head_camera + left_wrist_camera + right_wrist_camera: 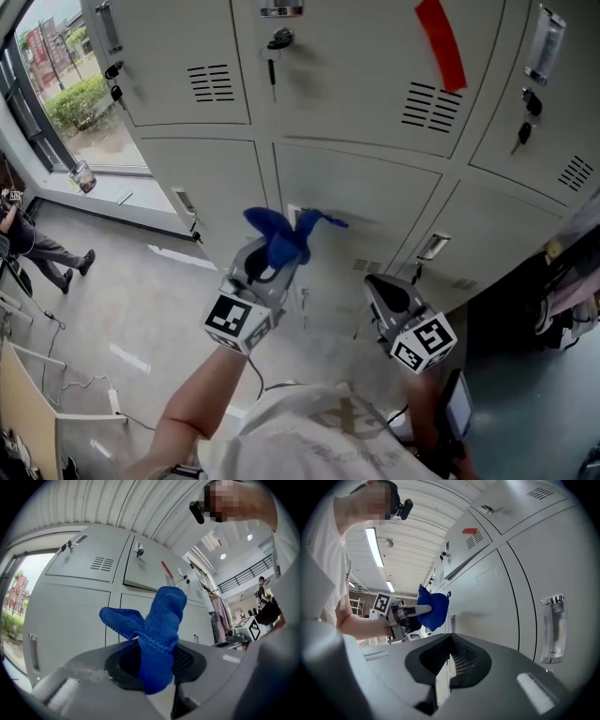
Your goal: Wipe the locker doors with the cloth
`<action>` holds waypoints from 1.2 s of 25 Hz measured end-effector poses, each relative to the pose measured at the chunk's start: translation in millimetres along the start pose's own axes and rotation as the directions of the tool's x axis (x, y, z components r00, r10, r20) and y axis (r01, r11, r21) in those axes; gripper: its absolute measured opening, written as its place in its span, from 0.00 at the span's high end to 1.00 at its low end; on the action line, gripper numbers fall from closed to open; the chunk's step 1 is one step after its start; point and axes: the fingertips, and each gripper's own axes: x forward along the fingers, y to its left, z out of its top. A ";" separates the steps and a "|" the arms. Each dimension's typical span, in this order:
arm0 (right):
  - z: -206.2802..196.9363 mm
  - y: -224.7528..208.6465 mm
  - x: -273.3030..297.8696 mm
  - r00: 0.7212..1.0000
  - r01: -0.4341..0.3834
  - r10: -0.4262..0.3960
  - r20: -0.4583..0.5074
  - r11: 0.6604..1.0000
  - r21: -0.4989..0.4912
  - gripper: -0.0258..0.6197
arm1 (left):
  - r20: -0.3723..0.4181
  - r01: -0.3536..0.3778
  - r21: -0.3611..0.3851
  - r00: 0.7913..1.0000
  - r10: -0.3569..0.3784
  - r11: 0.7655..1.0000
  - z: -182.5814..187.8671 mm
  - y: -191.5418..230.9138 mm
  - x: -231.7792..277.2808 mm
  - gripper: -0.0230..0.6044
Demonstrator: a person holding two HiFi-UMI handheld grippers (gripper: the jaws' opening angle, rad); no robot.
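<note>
Room: a bank of pale grey lockers (375, 202) stands on a grey floor (141, 319); a window (66, 89) with greenery outside lies at the far left.
Locker doors: each upper door has a vent grille. A key (273, 58) hangs from one upper lock, and a red strip (441, 42) slants across the door beside it.
Cloth: a blue cloth (284, 234) is bunched and stands up out of the left gripper in front of the middle lower door, near that door's top left corner. From the right gripper view the cloth (432, 607) hangs just beside the door face; whether it touches cannot be told.
Left gripper: the left gripper (279, 262) is held out from the person's bare forearm and aimed at the lockers. Its jaws are pinched on the lower part of the cloth (161, 625), with two lobes of fabric sticking up above them.
Right gripper: the right gripper (379, 286) is lower and to the right, apart from the cloth. Its jaws are drawn together with only a thin slit between them, and nothing is in them (449, 660).
Right gripper surroundings: a metal door handle (553, 630) is on the lower door at its right.
Bystander: a person (37, 248) stands at the far left edge, by the window.
</note>
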 end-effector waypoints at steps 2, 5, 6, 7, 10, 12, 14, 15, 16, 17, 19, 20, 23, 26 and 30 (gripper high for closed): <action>-1.4 1.2 -2.8 1.000 0.004 -0.004 0.003 1.000 0.014 0.95 | 0.010 -0.016 0.040 1.000 0.016 0.999 14.0 6.3 3.5 0.77; -3.4 2.4 -5.8 1.000 0.008 -0.009 0.005 1.000 0.025 0.95 | 0.028 -0.052 0.091 0.998 0.049 0.994 32.8 18.2 5.9 0.77; -3.0 2.8 -6.5 1.000 0.010 -0.010 0.002 1.000 0.022 0.95 | 0.034 -0.074 0.104 0.997 0.071 0.992 39.3 23.9 5.7 0.77; -2.4 2.8 -7.2 1.000 0.011 -0.011 -0.001 1.000 0.019 0.95 | 0.038 -0.100 0.119 0.995 0.096 0.988 45.8 30.1 5.3 0.77; -1.6 2.6 -8.8 1.000 0.015 -0.015 -0.002 1.000 0.017 0.95 | 0.027 -0.162 0.183 0.987 0.160 0.970 62.7 47.2 6.2 0.77; -3.2 3.6 -8.5 1.000 0.016 -0.016 -0.005 1.000 0.019 0.95 | 0.023 -0.180 0.230 0.983 0.180 0.956 74.9 55.6 11.0 0.77; -4.2 5.7 -7.1 1.000 0.012 -0.012 -0.006 1.000 0.021 0.95 | 0.040 -0.203 0.278 0.979 0.200 0.939 89.7 62.9 17.6 0.77; -3.7 6.9 -6.4 1.000 0.009 -0.009 -0.004 1.000 0.021 0.95 | 0.057 -0.219 0.301 0.976 0.212 0.928 97.3 65.9 21.0 0.77; -2.9 7.8 -6.0 1.000 0.007 -0.007 -0.001 1.000 0.020 0.95 | 0.072 -0.238 0.316 0.971 0.227 0.918 103.6 68.1 24.4 0.77; -2.2 8.4 -6.0 1.000 0.006 -0.006 0.002 1.000 0.019 0.95 | 0.079 -0.254 0.324 0.967 0.241 0.911 107.3 69.8 28.0 0.77; -1.7 8.0 -7.2 1.000 0.008 -0.008 0.005 1.000 0.018 0.95 | 0.064 -0.266 0.346 0.963 0.260 0.900 106.3 72.5 35.5 0.77; -2.3 7.4 -8.2 1.000 0.011 -0.011 0.004 1.000 0.018 0.95 | 0.050 -0.264 0.364 0.963 0.264 0.893 103.3 73.8 38.3 0.77; -6.2 4.1 -12.4 1.000 0.023 -0.023 0.000 0.999 0.023 0.95 | 0.025 -0.249 0.407 0.965 0.262 0.879 95.4 76.3 44.0 0.77; -12.7 1.1 -17.3 0.999 0.038 -0.038 -0.003 0.999 0.038 0.95 | 0.016 -0.245 0.423 0.965 0.263 0.872 93.8 78.0 51.4 0.77; -13.9 1.1 -19.6 0.999 0.048 -0.048 -0.005 0.998 0.039 0.95 | 0.012 -0.245 0.418 0.964 0.264 0.875 95.9 80.4 58.9 0.77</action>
